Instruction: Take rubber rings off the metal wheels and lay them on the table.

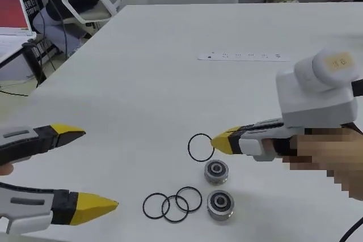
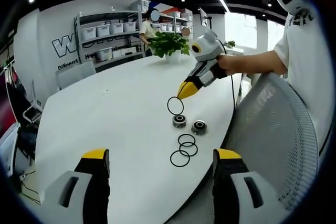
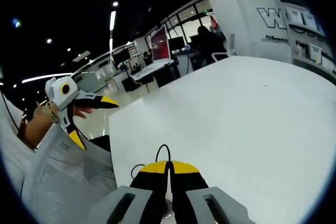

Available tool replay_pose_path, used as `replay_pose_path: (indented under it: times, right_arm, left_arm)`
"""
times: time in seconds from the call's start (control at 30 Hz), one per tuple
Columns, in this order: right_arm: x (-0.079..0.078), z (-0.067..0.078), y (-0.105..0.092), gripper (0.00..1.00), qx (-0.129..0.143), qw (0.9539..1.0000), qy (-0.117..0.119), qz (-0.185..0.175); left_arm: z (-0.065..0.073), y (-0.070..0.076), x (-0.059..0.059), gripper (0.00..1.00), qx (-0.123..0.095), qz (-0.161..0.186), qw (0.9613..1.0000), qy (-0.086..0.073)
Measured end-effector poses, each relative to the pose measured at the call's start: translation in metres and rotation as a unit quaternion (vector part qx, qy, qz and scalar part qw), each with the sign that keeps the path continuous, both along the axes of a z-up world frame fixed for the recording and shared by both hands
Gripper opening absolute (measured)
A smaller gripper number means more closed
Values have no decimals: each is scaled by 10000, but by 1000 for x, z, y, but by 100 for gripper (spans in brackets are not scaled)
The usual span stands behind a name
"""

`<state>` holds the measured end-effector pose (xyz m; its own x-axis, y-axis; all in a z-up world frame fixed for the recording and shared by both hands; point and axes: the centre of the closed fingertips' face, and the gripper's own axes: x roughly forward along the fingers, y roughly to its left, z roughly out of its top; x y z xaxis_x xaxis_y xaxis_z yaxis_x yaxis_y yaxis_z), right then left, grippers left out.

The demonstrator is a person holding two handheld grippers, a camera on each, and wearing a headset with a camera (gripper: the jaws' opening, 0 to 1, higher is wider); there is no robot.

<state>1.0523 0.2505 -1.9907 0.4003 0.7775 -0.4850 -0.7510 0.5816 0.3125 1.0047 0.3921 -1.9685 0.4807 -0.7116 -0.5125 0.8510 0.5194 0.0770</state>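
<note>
The left gripper (image 1: 100,168) is closest. Its jaws stand wide apart with nothing between them. Far ahead of those jaws, the right gripper (image 1: 218,141) has its jaws pressed together on the edge of one rubber ring (image 1: 189,147). The ring sticks out past the jaw tips as a thin black loop.

Two metal wheels sit close by. The first wheel (image 1: 216,170) is just beside the shut jaws and the second wheel (image 1: 220,204) is a bit farther off. On the side toward the open jaws, three more rings (image 1: 169,206) lie flat on the desk (image 1: 170,83), overlapping like a chain. I cannot tell if any ring is left on a wheel.

The ring looks very light, thin and bendy. It will probably flop and stretch, so a pinch on one small bit of its edge should be enough. The wheels look hard and heavy, and they may roll if bumped.

The desk is white, smooth and flat, so a ring should stay where it is put down. A white power strip (image 1: 244,56) lies well past both pairs of jaws. In the left gripper view, shelves with boxes (image 2: 102,40) and a green plant (image 2: 168,43) show far ahead of the open jaws.
</note>
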Motion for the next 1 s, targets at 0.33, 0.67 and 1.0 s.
replay_pose_path:
  times: [0.33, 0.67, 1.0]
  right_arm:
    - [-3, 11, 8, 0, 156, 9998, -65, 54]
    - [-11, 16, 21, 0, 257, 9994, -37, 230]
    - [-23, 7, 36, 0, 152, 9986, 47, 511]
  left_arm:
    - [-7, 3, -5, 85, -158, 198, 9997, 75]
    - [-13, -1, -10, 86, -213, 238, 9993, 173]
    - [-33, 1, -10, 87, 137, 263, 9987, 426]
